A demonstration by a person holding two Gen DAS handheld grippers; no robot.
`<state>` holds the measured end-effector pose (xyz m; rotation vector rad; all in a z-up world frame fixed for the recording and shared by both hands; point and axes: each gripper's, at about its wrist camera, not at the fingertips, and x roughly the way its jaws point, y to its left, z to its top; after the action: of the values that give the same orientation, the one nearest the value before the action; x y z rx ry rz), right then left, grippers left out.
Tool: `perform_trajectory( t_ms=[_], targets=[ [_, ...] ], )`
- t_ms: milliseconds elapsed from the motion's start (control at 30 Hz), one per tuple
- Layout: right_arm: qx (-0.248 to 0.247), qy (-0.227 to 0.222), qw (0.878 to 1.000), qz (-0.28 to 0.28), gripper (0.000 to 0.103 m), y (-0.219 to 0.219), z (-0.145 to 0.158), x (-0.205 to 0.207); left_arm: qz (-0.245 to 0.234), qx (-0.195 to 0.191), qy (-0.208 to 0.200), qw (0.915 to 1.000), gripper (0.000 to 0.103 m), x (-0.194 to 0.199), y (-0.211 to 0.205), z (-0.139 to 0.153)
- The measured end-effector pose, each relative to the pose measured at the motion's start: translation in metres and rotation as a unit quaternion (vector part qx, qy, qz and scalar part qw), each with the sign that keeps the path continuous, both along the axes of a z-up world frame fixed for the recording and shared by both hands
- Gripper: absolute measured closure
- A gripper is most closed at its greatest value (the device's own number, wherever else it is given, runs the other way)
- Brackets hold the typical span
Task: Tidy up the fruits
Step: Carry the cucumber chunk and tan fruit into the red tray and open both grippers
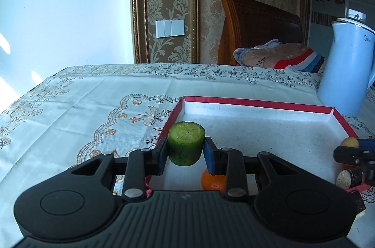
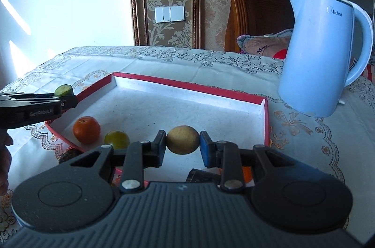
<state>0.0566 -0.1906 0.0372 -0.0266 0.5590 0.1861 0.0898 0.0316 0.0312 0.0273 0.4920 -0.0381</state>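
Observation:
My left gripper (image 1: 185,146) is shut on a green cucumber chunk (image 1: 185,142), held over the near left corner of a red-rimmed white tray (image 1: 257,103). In the right wrist view that cucumber chunk (image 2: 63,90) and the left gripper (image 2: 68,100) show at the tray's left rim. My right gripper (image 2: 182,142) is shut on a round yellow-brown fruit (image 2: 182,139) above the red-rimmed tray (image 2: 187,86). An orange (image 2: 86,129) and a green-yellow citrus (image 2: 116,139) lie in the tray's near left part. The orange (image 1: 212,181) shows below my left fingers.
A light blue kettle (image 2: 323,53) stands on the tablecloth just beyond the tray's far right corner. Dark chunks (image 1: 349,178) lie at the tray's near right edge, and another dark piece (image 2: 201,175) sits under my right gripper. A wooden headboard (image 1: 257,20) stands behind the table.

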Motion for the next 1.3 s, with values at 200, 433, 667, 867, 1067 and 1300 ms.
perform_trajectory(
  t_ms=[200,433,667,867,1067,1300],
  targets=[
    [-0.007,0.005,1.0,-0.021,0.074,-0.008,-0.009,0.001,-0.04,0.006,0.009,0.9991,0.071,-0.002,-0.019,-0.003],
    [-0.01,0.005,1.0,-0.025,0.074,-0.009,-0.013,0.002,-0.037,0.027,0.013,0.9988,0.071,0.001,-0.034,-0.011],
    [-0.007,0.013,1.0,-0.026,0.074,0.007,-0.014,0.01,-0.017,0.033,0.017,0.9992,0.071,0.003,-0.047,-0.011],
    [-0.008,0.021,0.999,-0.029,0.074,0.021,-0.019,0.016,-0.011,0.037,0.016,0.9991,0.071,0.002,-0.057,-0.012],
    [-0.009,0.036,0.999,-0.031,0.074,0.023,-0.026,0.021,-0.003,0.044,0.011,0.999,0.071,0.003,-0.059,-0.015],
    [-0.018,0.037,0.999,-0.025,0.073,0.033,-0.029,0.023,-0.003,0.055,0.007,0.9985,0.071,0.003,-0.063,-0.017]
  ],
)
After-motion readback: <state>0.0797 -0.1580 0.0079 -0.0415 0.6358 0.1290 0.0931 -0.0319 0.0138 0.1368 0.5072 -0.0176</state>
